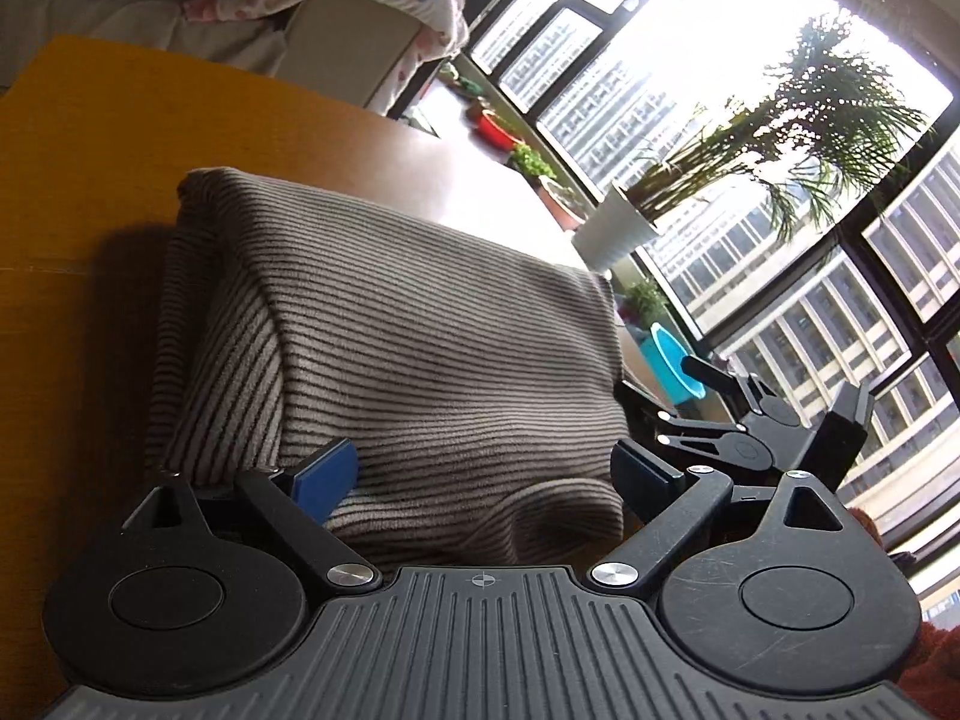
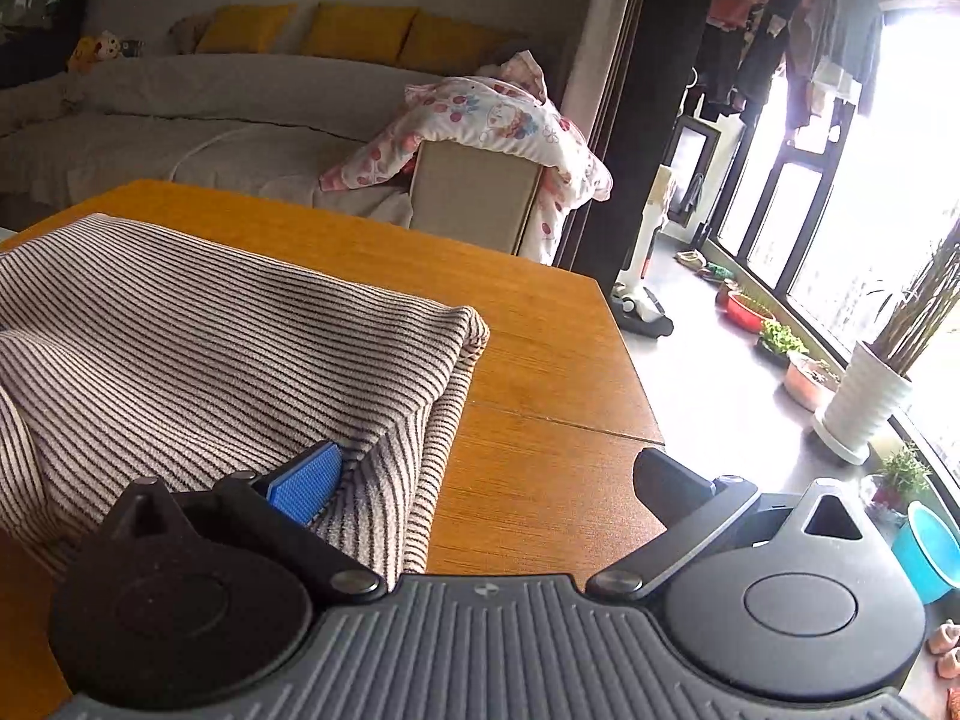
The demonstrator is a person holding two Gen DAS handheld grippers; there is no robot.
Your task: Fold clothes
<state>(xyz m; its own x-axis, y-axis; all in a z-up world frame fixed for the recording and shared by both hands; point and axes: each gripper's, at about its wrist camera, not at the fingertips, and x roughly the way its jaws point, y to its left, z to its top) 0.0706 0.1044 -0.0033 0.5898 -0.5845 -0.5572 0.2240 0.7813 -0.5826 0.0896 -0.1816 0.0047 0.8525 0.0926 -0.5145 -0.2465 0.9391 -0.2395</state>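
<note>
Left tool, low centre of its frame: fingers spread wide, released, nothing pinched. Blue pad of one finger lies against the near edge of the striped garment; the other finger sits just off the cloth's right side. Right tool seen past it at right middle of that frame, black linkage only.

Right tool, bottom of its own frame: also spread wide, released. Its left blue pad tucks into the fold at the garment's near corner, touching cloth; right finger hangs apart over bare wood.

Garment is a grey-brown piece with thin dark stripes, folded into a thick block, lying on the orange-brown wooden surface. Fills centre of left view, left half of right view. Layers visible at the folded side.

Beyond the surface: sofa upper left of right view, yellow cushions along its back, floral blanket draped over its arm. Windows at upper right of left view, white plant pot at the sill, teal basin at lower right of right view.
</note>
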